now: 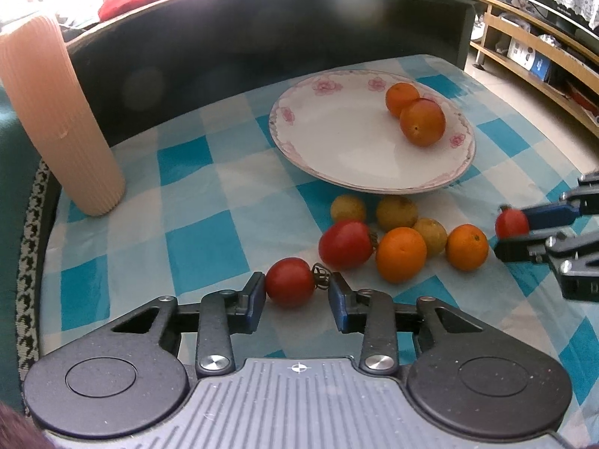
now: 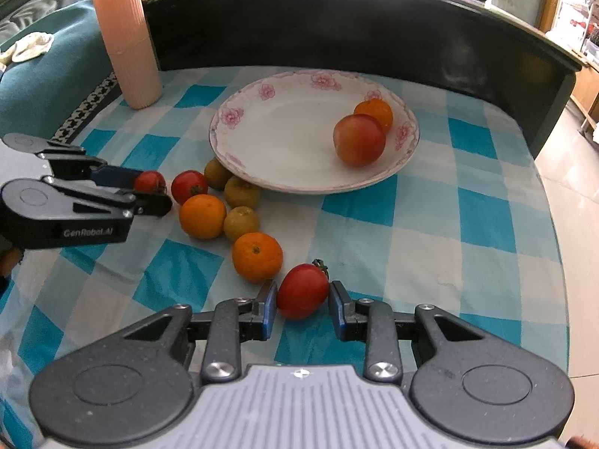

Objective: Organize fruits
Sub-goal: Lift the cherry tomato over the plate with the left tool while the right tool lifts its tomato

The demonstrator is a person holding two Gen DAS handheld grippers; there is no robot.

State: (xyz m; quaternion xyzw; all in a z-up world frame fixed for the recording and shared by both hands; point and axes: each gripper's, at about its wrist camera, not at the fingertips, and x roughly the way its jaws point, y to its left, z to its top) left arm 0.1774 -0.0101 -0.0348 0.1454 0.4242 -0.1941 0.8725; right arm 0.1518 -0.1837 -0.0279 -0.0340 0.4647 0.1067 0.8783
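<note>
A small red tomato lies on the checked cloth between the blue pads of the left gripper; the left pad touches it, while the right pad meets only its dried stalk, so whether it is truly pinched I cannot tell. A second, longer tomato sits between the right gripper fingers, which are pressed against both its flanks (stalk end pointing away). Between the two grippers lies a loose cluster: another tomato, two oranges and three dull yellow-green fruits, close together, just beside the flowered plate. The plate holds an orange touching a reddish-orange fruit. A ribbed peach cylinder stands at the cloth's far left.
</note>
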